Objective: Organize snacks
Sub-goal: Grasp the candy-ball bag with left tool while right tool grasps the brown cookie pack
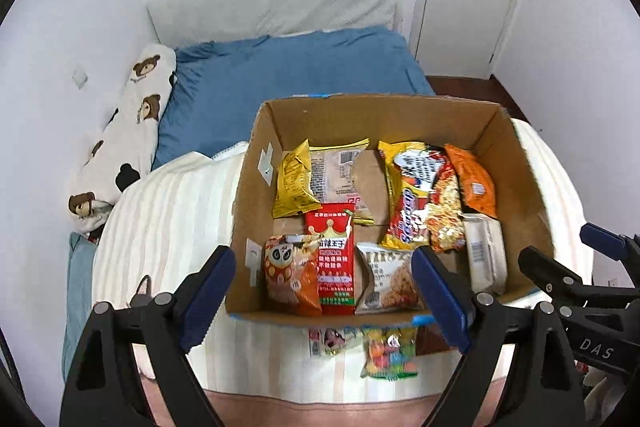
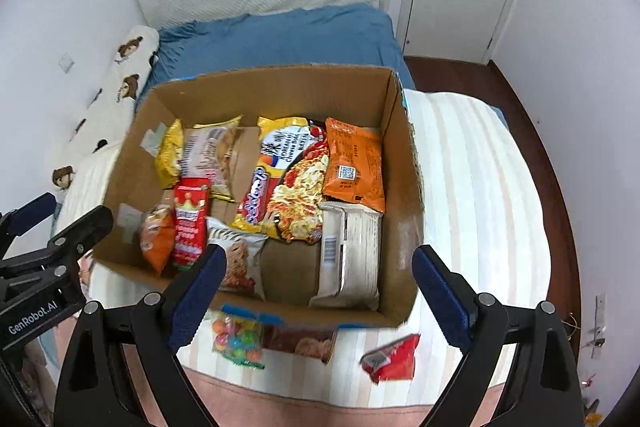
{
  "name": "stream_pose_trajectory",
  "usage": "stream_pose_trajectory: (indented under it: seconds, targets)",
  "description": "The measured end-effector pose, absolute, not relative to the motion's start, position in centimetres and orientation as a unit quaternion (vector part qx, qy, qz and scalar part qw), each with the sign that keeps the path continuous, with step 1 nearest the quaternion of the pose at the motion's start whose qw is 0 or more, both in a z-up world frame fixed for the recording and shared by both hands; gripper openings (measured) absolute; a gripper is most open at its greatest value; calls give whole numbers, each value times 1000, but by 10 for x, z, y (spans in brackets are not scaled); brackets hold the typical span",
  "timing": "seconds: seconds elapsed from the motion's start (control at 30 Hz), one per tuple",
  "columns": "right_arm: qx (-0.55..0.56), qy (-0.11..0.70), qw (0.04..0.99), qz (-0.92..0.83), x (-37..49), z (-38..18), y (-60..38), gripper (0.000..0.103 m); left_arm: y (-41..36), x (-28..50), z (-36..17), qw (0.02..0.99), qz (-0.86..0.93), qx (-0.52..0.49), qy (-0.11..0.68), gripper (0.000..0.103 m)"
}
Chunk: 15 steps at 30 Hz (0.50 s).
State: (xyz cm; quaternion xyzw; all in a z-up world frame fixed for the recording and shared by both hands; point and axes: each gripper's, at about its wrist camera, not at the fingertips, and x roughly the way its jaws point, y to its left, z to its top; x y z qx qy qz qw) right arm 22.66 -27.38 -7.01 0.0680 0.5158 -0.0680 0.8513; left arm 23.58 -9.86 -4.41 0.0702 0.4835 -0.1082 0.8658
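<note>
Snacks not yet boxed lie on the bed just in front of the cardboard box [image 2: 400, 155]: a candy bag [image 2: 238, 339], a brown packet [image 2: 304, 345] beside it, and a red packet [image 2: 390, 357] further right. The right hand-held gripper [image 2: 316, 297] hangs wide open and empty above them; the red packet sits below and toward its right finger, long axis slanting up to the right. The left hand-held gripper [image 1: 324, 301], also wide open and empty, is nearer the candy bag [image 1: 390, 351], so each probably takes its own side.
</note>
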Motion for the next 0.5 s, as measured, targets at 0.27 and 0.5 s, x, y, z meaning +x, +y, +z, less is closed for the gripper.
stream_pose_trajectory:
  seconds: [0.27,0.5]
  targets:
    - [81,489,867,-53,183,-44,-262,96,-91,194,-16,881,-118,53,455,90]
    - [111,518,848,-26,152,-73,-257,96,-73,163,-29,879,-116,26,461,90]
